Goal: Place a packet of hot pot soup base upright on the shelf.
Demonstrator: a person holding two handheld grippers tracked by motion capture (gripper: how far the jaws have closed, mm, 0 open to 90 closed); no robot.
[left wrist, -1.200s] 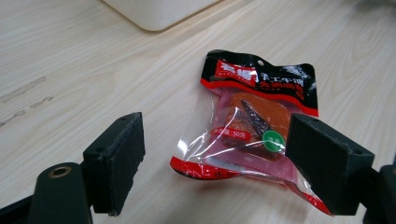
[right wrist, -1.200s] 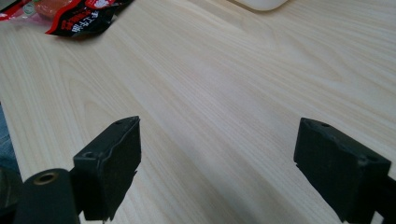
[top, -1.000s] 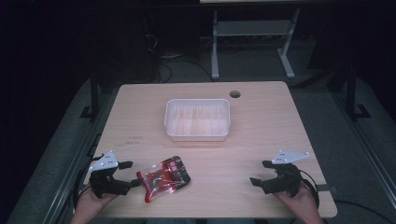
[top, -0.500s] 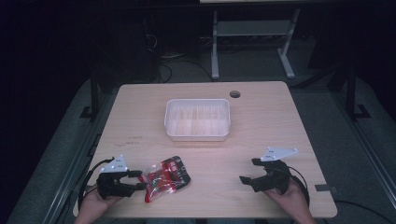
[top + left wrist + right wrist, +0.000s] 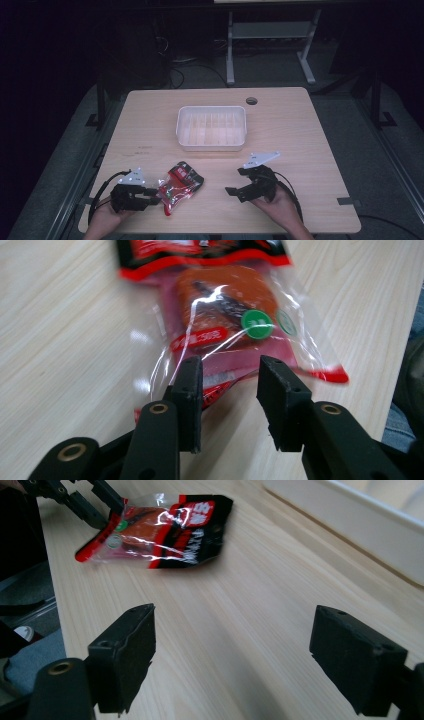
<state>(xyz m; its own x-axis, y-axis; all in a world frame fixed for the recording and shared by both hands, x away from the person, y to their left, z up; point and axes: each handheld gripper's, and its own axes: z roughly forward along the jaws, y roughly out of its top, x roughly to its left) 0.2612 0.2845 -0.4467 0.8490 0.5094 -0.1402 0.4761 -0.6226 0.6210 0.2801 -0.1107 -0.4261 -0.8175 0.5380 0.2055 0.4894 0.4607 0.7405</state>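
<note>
The snack packet [image 5: 179,188] was seen lying flat on the tabletop near its front edge, left of the middle, not yet lifted. The left gripper [image 5: 227,371], whose jaws had just been closing, was set over the packet's near edge with a gap remaining. The white tray [image 5: 212,145] was left empty. The right gripper [image 5: 234,192] was held wide open, holding nothing, well apart.

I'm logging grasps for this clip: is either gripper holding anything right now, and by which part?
The left gripper has just been closing on the snack packet's clear end, but its pads don't press yet. The right gripper is open, holding nothing.
</note>
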